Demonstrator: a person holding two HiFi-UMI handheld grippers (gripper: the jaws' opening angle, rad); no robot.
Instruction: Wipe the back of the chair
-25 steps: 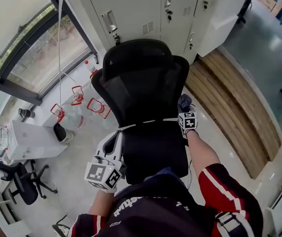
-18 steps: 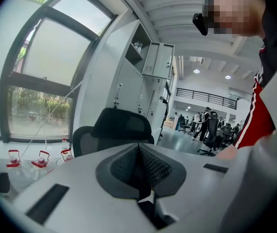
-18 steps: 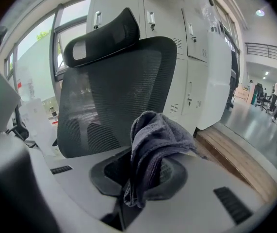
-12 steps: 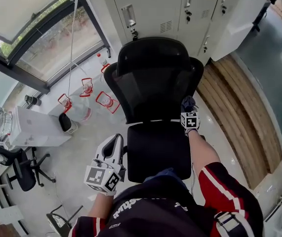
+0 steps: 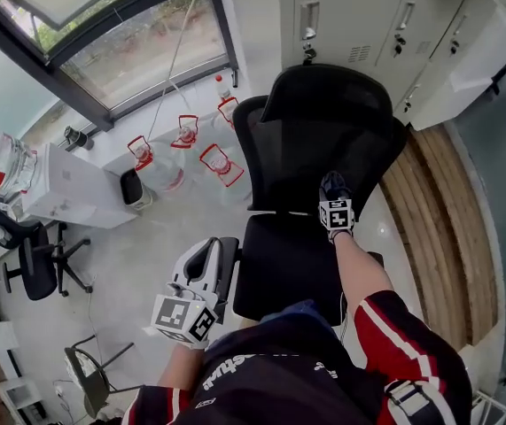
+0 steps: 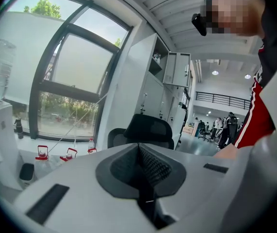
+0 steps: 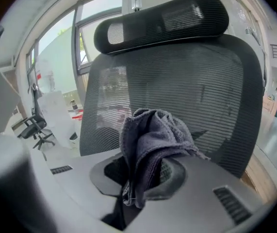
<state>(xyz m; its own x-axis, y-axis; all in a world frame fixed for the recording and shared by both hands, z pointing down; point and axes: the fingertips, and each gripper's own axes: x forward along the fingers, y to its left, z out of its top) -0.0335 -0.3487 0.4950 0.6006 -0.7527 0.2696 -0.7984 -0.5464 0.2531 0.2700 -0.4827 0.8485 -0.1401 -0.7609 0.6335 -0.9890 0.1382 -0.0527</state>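
A black mesh office chair (image 5: 319,140) with a headrest (image 7: 162,21) stands before me, its seat (image 5: 284,264) toward me. My right gripper (image 5: 332,189) is shut on a grey cloth (image 7: 153,140) and held just in front of the lower mesh backrest (image 7: 191,91), at its right side. Whether the cloth touches the mesh I cannot tell. My left gripper (image 5: 201,264) hangs to the left of the seat, shut with nothing between its pads (image 6: 150,166). The chair appears small and farther off in the left gripper view (image 6: 143,132).
White lockers (image 5: 368,25) stand behind the chair. Water jugs with red handles (image 5: 182,149) sit on the floor under a window (image 5: 120,34). A white water dispenser (image 5: 58,193) and another black chair (image 5: 40,264) stand left. A wooden platform (image 5: 452,220) runs along the right.
The view has swung so the chair sits further right and higher. My right gripper with the cloth has risen slightly along the backrest's right side. The left gripper has barely moved.
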